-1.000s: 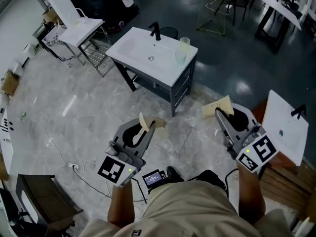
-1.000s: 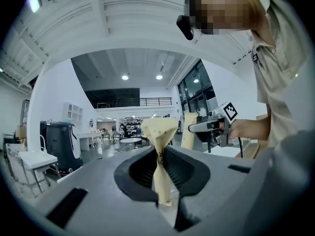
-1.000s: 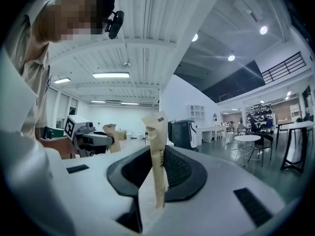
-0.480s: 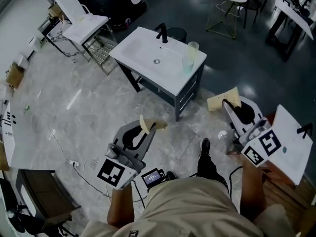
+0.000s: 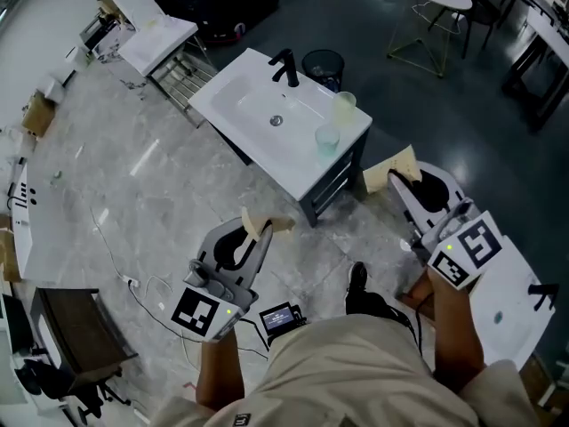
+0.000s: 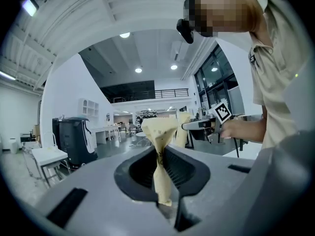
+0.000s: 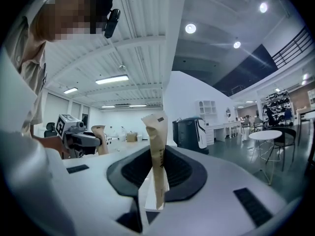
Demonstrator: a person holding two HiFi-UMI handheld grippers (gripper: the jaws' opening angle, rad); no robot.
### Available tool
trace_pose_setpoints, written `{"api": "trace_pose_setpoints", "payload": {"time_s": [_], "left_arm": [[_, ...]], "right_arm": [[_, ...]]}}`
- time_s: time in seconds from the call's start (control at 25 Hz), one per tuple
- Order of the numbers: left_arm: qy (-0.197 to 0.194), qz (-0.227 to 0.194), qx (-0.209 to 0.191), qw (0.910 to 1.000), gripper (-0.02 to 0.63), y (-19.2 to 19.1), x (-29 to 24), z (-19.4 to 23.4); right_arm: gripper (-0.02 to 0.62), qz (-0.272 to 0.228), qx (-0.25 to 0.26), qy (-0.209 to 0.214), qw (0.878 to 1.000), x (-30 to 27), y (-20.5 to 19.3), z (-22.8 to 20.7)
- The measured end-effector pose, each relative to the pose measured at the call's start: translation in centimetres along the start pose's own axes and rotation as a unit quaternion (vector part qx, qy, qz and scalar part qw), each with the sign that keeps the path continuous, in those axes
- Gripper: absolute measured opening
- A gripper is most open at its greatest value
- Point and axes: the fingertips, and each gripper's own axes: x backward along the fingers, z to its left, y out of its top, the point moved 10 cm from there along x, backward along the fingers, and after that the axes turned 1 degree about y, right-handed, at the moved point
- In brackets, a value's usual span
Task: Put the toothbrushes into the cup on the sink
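In the head view my left gripper (image 5: pixel 263 230) is shut on a tan paper-wrapped toothbrush (image 5: pixel 268 226) above the marble floor. My right gripper (image 5: pixel 396 180) is shut on a second wrapped toothbrush (image 5: pixel 388 172), close to the right corner of the white sink (image 5: pixel 248 98). Two translucent cups (image 5: pixel 345 107) (image 5: pixel 326 140) stand on the sink's right edge. In the left gripper view the packet (image 6: pixel 160 151) stands upright, pinched at its base. The right gripper view shows its packet (image 7: pixel 158 156) held the same way.
A black faucet (image 5: pixel 284 65) rises at the sink's back, with a dark bin (image 5: pixel 322 63) behind it. A second white basin slab (image 5: pixel 520 283) lies at the lower right. Cables (image 5: pixel 133 283) trail over the floor at the left. Tables and chairs stand at the back.
The sink now lies nearer both grippers in the head view, and the right gripper has come up beside its corner. Both packets stay gripped.
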Motion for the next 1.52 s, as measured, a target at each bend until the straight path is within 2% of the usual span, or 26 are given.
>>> {"api": "trace_pose_setpoints", "payload": {"time_s": [0.4, 0.76, 1.2, 1.52], "left_arm": [[0.049, 0.020, -0.001, 0.9986, 0.048, 1.8, -9.9, -0.6], [0.063, 0.047, 0.010, 0.9969, 0.048, 0.1, -14.4, 2.5], [0.025, 0.063, 0.049, 0.9965, 0.048, -4.6, -21.7, 10.8], [-0.004, 0.066, 0.070, 0.9953, 0.048, -7.3, -25.1, 15.5]], "right_arm": [[0.069, -0.013, -0.011, 0.046, 0.999, -5.6, 0.4, -13.6], [0.069, -0.008, -0.067, 0.012, 0.998, -13.9, -3.8, -22.8], [0.069, 0.033, -0.109, -0.024, 0.993, -24.3, -12.0, -28.9], [0.069, 0.074, -0.141, -0.030, 0.987, -28.7, -18.2, -30.0]]}}
